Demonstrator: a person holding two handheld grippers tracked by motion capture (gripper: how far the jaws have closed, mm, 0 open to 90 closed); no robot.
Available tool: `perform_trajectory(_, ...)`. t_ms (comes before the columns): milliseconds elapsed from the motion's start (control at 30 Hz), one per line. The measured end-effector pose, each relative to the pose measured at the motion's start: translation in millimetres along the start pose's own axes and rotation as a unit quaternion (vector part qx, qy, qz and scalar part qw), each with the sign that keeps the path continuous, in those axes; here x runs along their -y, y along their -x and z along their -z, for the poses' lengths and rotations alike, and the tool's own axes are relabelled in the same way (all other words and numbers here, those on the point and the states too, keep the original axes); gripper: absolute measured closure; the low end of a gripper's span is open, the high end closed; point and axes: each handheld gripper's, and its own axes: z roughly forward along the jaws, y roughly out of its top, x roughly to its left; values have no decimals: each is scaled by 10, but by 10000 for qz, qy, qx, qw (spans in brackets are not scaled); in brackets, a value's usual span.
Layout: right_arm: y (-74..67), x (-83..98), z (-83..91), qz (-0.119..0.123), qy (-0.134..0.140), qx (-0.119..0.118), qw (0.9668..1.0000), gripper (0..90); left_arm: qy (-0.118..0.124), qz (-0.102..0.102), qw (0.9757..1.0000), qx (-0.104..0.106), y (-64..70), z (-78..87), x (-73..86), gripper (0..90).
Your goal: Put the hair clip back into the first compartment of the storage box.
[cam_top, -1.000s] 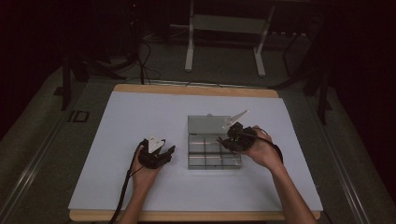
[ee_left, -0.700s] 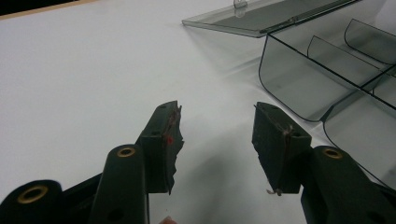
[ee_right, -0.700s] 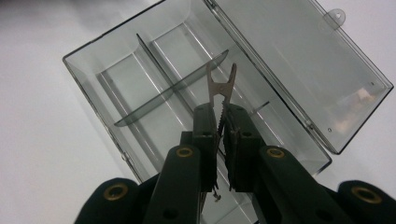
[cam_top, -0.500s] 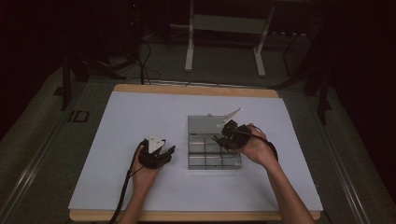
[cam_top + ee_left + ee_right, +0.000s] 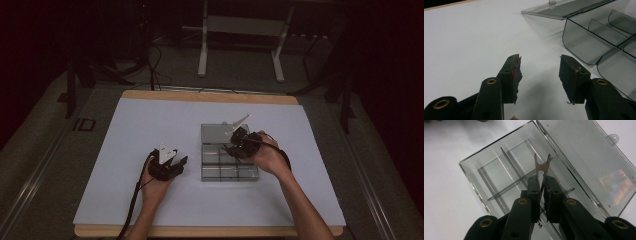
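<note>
A clear grey compartment box (image 5: pixel 210 172) lies on the table with its lid (image 5: pixel 216 133) folded open behind it. My right gripper (image 5: pixel 231 148) hovers over the box (image 5: pixel 471 173), shut on a small thin grey divider piece (image 5: pixel 542 165) whose forked end sticks out past the jaw tips (image 5: pixel 542 179). Below it, other dividers (image 5: pixel 510 185) stand in the box and the lid (image 5: pixel 586 157) lies flat alongside. My left gripper (image 5: pixel 174 163) rests low over the table to the left of the box, open, with nothing between its jaws (image 5: pixel 540 62). The box's near corner (image 5: pixel 584 42) shows just beyond them.
The white table mat (image 5: pixel 150 130) stretches wide to the left of and behind the box. The wooden table edge (image 5: pixel 210 231) runs along the front. A white stand (image 5: pixel 240 30) and cables stand on the dark floor beyond the table.
My right gripper has shifted a little to the left over the box, still holding the divider piece. The left gripper has stayed where it was.
</note>
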Motion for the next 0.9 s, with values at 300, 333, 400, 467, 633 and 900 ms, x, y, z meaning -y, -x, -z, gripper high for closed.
perform_trajectory(300,-26,-76,-84,11,-42,-1,10000,839,4,-10,10000,-4,2,-1,0,515)
perform_trajectory(333,-30,-86,-90,-4,-45,3,10000,839,5,-11,10000,-4,2,-1,0,515)
perform_trajectory(400,-37,-104,-103,-1,-43,3,10000,839,5,-12,10000,-4,3,-1,0,515)
perform_trajectory(467,-50,-128,-119,6,-52,-5,10000,839,5,-13,10000,-5,3,-1,0,515)
perform_trajectory(633,-53,-175,-164,-27,-93,35,9999,839,5,-12,10000,-2,2,-1,0,515)
perform_trajectory(900,-76,-240,-247,-11,-166,26,9999,839,10,-10,10000,-9,7,-1,1,515)
